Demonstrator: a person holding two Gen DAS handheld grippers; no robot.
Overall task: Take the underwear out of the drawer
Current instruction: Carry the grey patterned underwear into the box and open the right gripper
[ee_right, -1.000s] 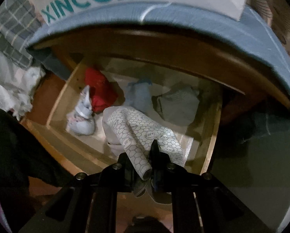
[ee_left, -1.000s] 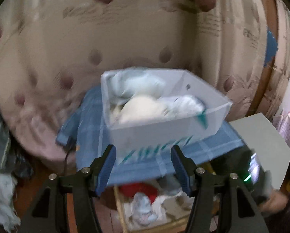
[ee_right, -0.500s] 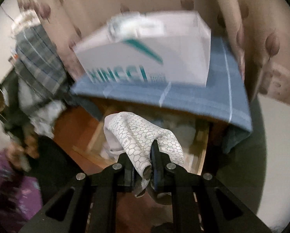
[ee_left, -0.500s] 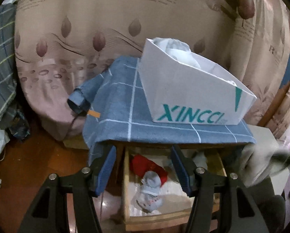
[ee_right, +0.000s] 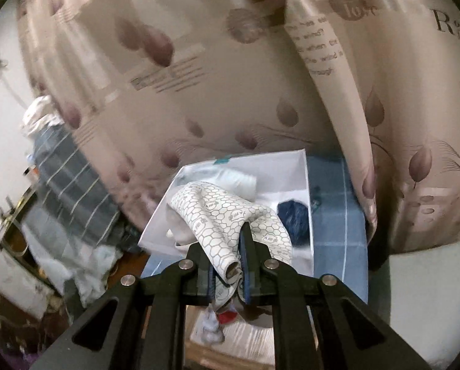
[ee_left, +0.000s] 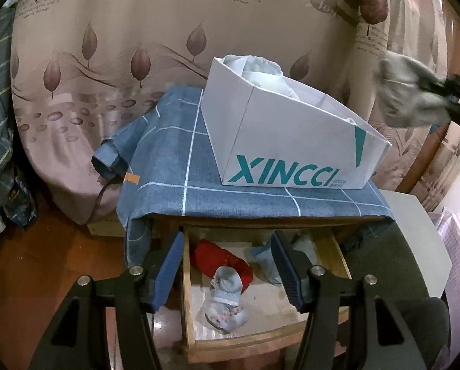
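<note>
Underwear (ee_right: 230, 215), white with a grey honeycomb print, hangs limp from the right gripper (ee_right: 228, 269), whose jaws are clamped on a bunched fold above the white box (ee_right: 291, 166). It looks light, soft and floppy, so a pinch through gathered layers should hold best. Ahead of and below the left gripper (ee_left: 226, 262), whose jaws stand apart and empty, lies the open drawer (ee_left: 337, 249).

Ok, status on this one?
Right gripper shut on patterned underwear, over white box. Left gripper open, empty, above open drawer. Nothing blocking.
</note>
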